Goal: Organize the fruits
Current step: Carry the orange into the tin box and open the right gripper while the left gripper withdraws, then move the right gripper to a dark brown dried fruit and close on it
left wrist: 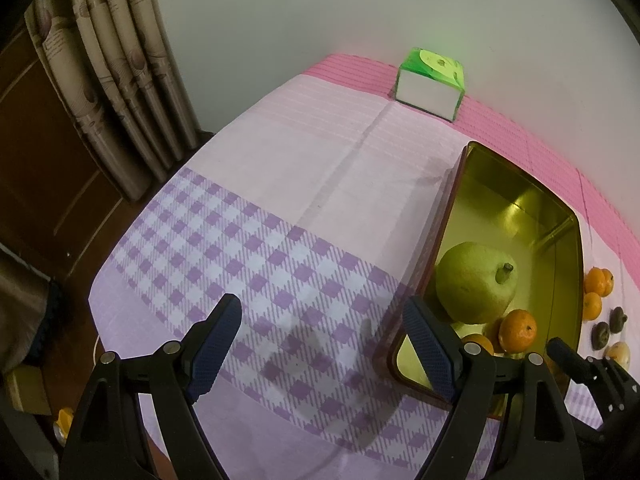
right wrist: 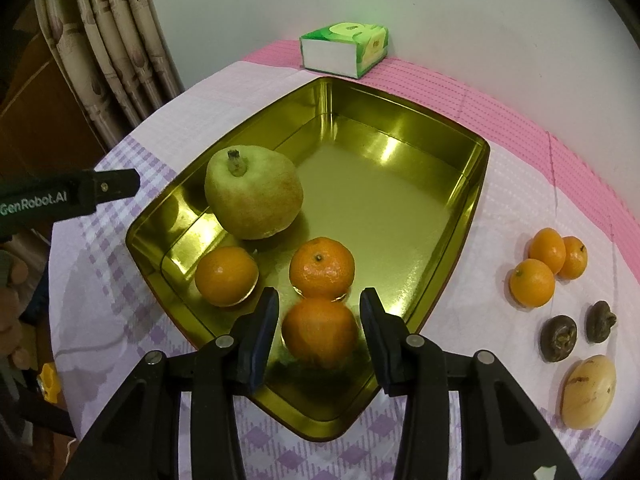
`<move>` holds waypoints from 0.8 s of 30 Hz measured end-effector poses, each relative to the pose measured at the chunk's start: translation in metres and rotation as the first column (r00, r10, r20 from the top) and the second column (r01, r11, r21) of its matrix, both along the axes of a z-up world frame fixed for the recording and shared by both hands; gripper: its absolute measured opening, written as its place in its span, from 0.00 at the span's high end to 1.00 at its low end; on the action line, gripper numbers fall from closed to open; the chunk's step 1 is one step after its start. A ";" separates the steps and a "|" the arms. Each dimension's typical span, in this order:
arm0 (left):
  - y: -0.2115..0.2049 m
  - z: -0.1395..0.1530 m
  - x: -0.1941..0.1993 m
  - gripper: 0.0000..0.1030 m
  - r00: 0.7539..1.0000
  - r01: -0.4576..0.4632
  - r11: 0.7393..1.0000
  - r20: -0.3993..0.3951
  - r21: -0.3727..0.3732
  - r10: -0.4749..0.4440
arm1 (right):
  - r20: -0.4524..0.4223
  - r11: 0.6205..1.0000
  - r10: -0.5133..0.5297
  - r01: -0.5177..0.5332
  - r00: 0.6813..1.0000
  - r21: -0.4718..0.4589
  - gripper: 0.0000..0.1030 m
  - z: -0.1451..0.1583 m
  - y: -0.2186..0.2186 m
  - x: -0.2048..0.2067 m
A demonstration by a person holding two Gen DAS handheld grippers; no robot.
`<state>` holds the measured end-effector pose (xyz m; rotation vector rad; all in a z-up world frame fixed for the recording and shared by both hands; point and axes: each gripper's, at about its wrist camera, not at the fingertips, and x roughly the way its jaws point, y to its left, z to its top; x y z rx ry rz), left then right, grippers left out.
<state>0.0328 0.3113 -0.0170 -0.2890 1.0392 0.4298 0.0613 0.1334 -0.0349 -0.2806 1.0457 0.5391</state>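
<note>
Clearly the mandarin (right wrist: 320, 330) sat low in the right wrist frame, centred between the right gripper (right wrist: 319, 330) and inside the near corner of the gold tin (right wrist: 478, 184). Its pads appeared to be pinching it, though contact at the right pad was hard to confirm. Being round, it had no long axis, and its stem end was hidden. Beyond it lay two more mandarins and a pale pomegranate (right wrist: 254, 194). Loose fruit waited at lower right on the desk (right wrist: 500, 208). The left gripper (left wrist: 322, 350) hung open and empty, farther off.
</note>
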 end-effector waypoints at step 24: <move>-0.005 0.000 0.001 0.20 1.000 0.019 1.000 0.004 0.014 -0.019 | 0.128 0.965 -0.262 0.264 0.956 0.006 0.57 0.048 -0.144 0.035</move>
